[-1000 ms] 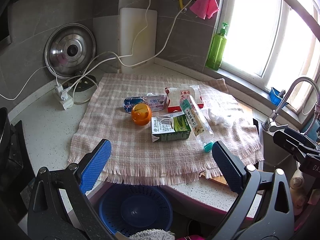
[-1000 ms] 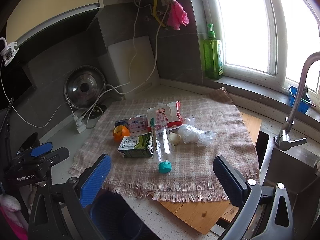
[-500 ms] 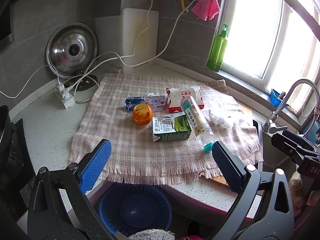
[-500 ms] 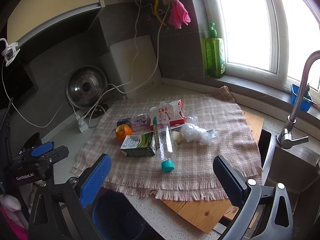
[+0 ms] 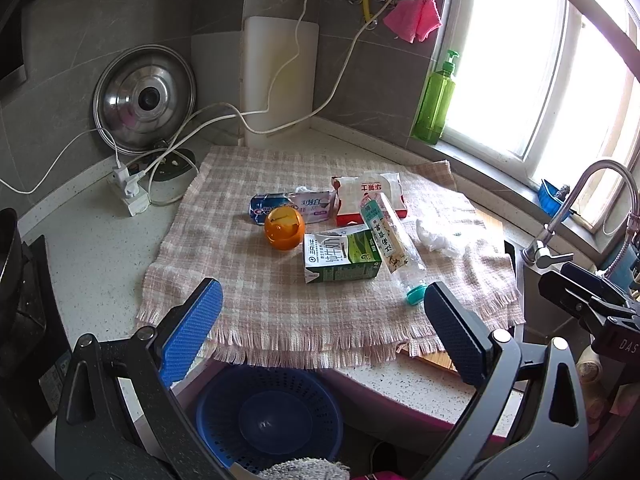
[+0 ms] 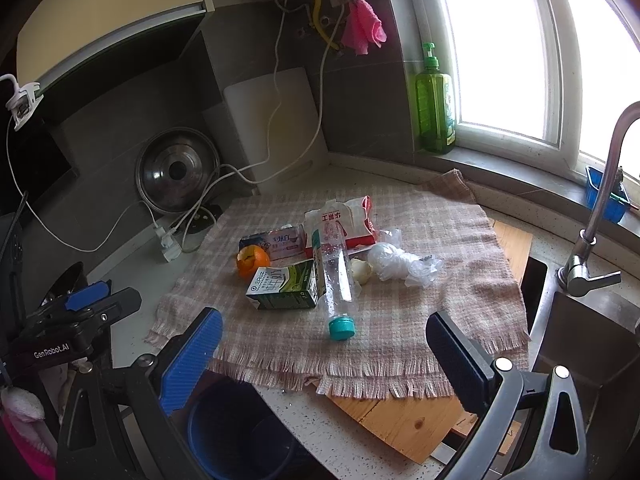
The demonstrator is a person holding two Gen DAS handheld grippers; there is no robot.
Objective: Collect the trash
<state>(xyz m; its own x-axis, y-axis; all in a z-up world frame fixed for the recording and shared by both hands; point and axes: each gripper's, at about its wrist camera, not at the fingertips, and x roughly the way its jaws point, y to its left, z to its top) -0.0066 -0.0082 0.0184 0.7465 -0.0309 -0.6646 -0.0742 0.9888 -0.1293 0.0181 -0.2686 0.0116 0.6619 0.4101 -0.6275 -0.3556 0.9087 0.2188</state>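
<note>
Both claws are wide open and hold nothing. The left gripper (image 5: 322, 330) and the right gripper (image 6: 324, 354) hang near the front edge of the checked cloth (image 5: 256, 288). The trash lies in the middle of the cloth: a milk carton (image 5: 340, 256), a plastic bottle (image 6: 334, 280), an orange peel (image 5: 284, 227) and a crumpled bag (image 6: 400, 264). A blue basket (image 5: 268, 416) sits below the counter.
</note>
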